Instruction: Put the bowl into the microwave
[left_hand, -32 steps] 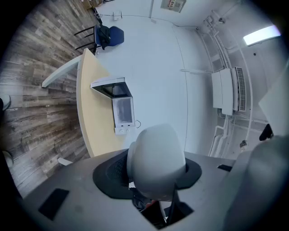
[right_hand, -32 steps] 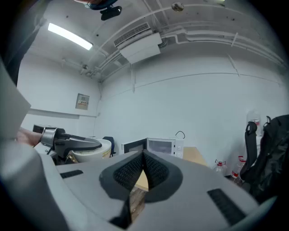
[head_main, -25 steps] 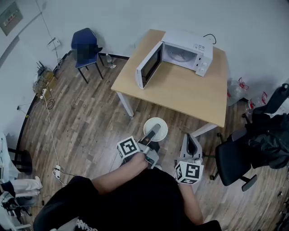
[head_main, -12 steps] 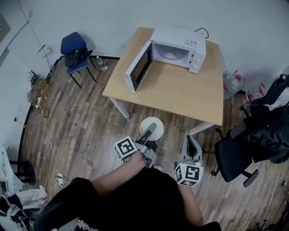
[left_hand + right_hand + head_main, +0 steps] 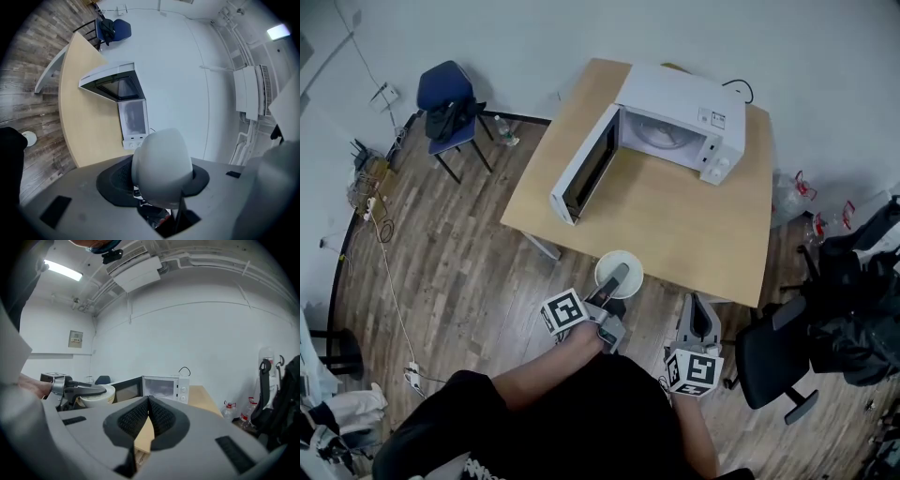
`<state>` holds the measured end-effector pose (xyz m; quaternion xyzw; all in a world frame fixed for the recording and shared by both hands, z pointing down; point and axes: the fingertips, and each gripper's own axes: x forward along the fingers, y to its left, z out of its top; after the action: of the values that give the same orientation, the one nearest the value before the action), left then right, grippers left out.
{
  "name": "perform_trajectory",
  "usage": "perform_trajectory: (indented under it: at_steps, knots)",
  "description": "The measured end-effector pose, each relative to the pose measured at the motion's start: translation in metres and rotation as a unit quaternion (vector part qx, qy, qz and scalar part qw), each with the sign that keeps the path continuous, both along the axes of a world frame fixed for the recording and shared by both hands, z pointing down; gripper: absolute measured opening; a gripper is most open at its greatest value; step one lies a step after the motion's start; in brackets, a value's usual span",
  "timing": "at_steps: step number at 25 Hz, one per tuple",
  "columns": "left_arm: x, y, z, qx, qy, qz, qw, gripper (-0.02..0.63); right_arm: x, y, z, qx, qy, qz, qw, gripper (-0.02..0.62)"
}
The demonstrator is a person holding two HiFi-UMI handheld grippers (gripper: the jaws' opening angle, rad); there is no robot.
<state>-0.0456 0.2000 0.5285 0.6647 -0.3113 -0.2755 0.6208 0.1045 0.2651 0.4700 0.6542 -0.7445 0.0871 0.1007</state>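
**A:** Head view first. Which step?

**B:** Carrying, seemingly. Gripping the bowl [image 5: 633, 265] by its rim with the left gripper [image 5: 617, 278], right at the near edge of the table [image 5: 694, 216]. Holding the right gripper [image 5: 697, 305] just right of it, off the table.

**A:** Left gripper view?

**B:** Clamped partway open on the rim. Facing the microwave [image 5: 132, 119], far across the table, with its door [image 5: 110, 82] swung wide to the left.

**A:** Right gripper view?

**B:** Pads pressed together, gripping nothing. Next, probably: reaching across, keeping right of that door. Worth minding the black chair [image 5: 773, 352] near right.
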Motion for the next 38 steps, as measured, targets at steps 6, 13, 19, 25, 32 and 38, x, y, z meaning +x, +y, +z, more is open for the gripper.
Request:
perform_trajectory:
  at_steps: [6, 13, 19, 25, 32, 38]
  knots:
    - [0.009, -0.084, 0.009, -0.024, -0.007, 0.012, 0.9996, 0.195, 0.010, -0.082, -0.009, -0.018, 0.003, 0.002, 1.000, 0.060]
    - [0.027, -0.178, 0.017, -0.031, -0.008, 0.031, 0.9990, 0.195, 0.026, -0.154, -0.010, -0.039, 0.038, 0.027, 0.998, 0.060]
    - [0.042, -0.245, 0.029, -0.027, -0.009, 0.055, 0.9981, 0.195, 0.038, -0.198, 0.003, -0.059, 0.019, 0.065, 0.996, 0.060]
    - [0.053, -0.293, 0.048, -0.038, -0.020, 0.061, 0.9972, 0.195, 0.036, -0.217, 0.008, -0.068, 0.013, 0.071, 0.995, 0.060]
    - [0.069, -0.347, 0.073, -0.045, -0.057, 0.041, 0.9966, 0.195, 0.054, -0.242, 0.017, -0.067, -0.002, 0.072, 0.995, 0.060]
    - [0.080, -0.388, 0.090, -0.067, -0.043, 0.012, 0.9967, 0.195, 0.063, -0.291, 0.018, -0.051, -0.013, 0.048, 0.997, 0.060]
